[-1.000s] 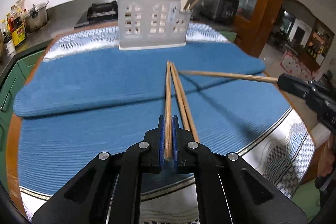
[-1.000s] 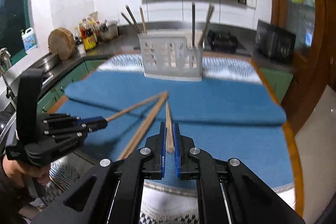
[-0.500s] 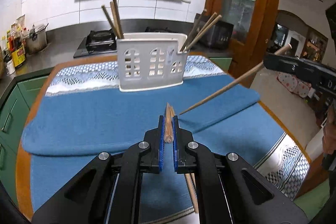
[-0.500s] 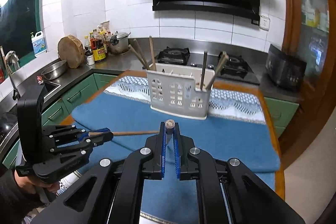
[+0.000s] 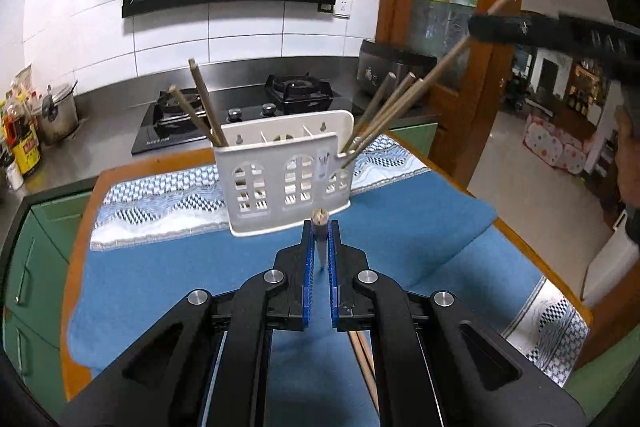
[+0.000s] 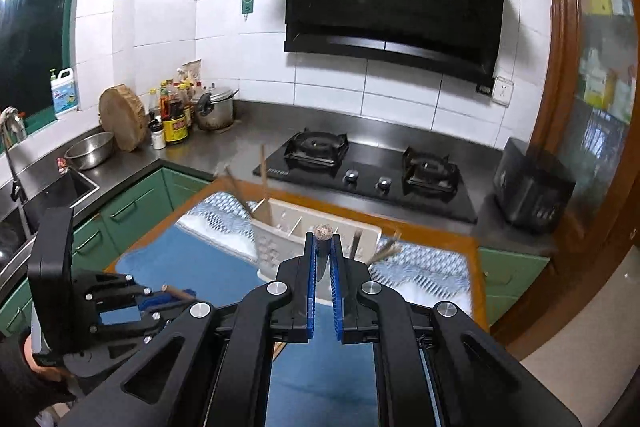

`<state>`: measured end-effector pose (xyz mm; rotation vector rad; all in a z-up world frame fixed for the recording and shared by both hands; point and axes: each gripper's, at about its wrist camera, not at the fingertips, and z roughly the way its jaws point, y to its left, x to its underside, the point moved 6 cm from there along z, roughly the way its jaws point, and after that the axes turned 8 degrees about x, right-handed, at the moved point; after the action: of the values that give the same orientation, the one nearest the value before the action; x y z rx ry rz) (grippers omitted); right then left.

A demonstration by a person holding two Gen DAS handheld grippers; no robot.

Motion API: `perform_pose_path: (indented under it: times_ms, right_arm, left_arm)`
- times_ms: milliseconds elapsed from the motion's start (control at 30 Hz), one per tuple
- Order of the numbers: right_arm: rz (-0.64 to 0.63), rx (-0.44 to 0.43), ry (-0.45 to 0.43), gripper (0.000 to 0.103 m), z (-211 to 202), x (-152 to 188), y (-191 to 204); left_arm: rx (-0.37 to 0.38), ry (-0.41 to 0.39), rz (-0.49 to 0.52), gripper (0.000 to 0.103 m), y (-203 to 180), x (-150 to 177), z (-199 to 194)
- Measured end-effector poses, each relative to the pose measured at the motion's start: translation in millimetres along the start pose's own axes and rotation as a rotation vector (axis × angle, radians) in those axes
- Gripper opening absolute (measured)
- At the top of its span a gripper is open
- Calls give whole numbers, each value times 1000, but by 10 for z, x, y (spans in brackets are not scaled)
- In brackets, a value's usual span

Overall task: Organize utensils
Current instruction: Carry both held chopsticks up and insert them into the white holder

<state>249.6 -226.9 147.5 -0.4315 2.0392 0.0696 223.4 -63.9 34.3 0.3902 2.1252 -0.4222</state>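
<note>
Each hand-held gripper is closed on one chopstick: the left [image 5: 319, 241] on the left chopstick [image 5: 320, 217], the right [image 6: 323, 254] on the right chopstick [image 6: 322, 233]. Both are above the white holder [image 5: 286, 179]. Aim each tip over a free compartment, lower slowly, avoid crossing.

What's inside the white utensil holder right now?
The white utensil holder has two wooden chopsticks in its left compartment and several more in the right; the middle looks empty. Its wall hides their lower ends.
</note>
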Motion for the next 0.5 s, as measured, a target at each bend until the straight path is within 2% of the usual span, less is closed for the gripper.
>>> perform_pose_path:
  times_ms: [100, 300, 500]
  right_arm:
    - [-6, 23, 13, 7, 128, -164, -77]
    - [-27, 60, 63, 7, 489, -243, -118]
    - [-4, 58, 27, 7, 572, -337, -152]
  left_arm:
    - [-7, -4, 12, 5, 36, -126, 14]
    - [-5, -43, 27, 5, 62, -453, -64]
    - [-11, -118, 59, 5, 56, -902, -290]
